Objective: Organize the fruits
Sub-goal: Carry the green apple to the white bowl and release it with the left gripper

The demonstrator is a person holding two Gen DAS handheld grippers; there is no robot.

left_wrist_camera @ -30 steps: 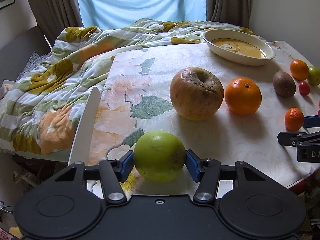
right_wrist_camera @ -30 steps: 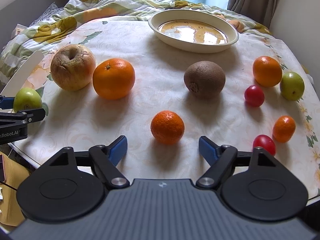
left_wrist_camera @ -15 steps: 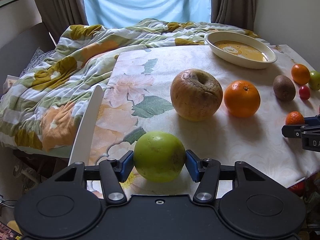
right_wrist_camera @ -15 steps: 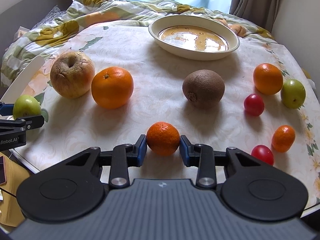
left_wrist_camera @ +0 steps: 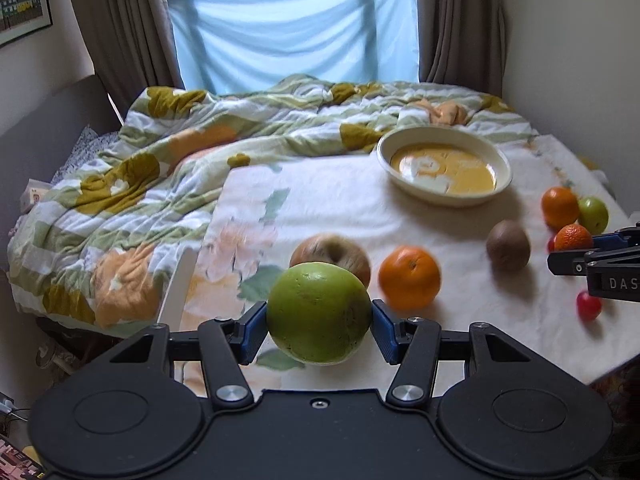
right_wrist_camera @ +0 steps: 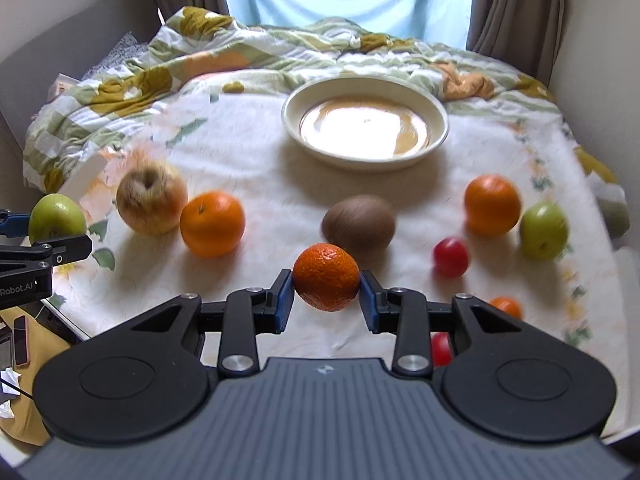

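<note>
Presently, carry step: left gripper clenched on green apple, right gripper clenched on mandarin, both clear of table. Next, likely: lower both into far dish, then release.

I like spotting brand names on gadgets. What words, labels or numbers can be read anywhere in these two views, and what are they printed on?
"DAS": white letters, cut off by the picture's edge, on the right gripper, seen from the left wrist view.
"Robot.AI": white letters, start cut off, on the left gripper, seen from the right wrist view.
Framed picture on the wall: any lettering is too blurred to read.
</note>
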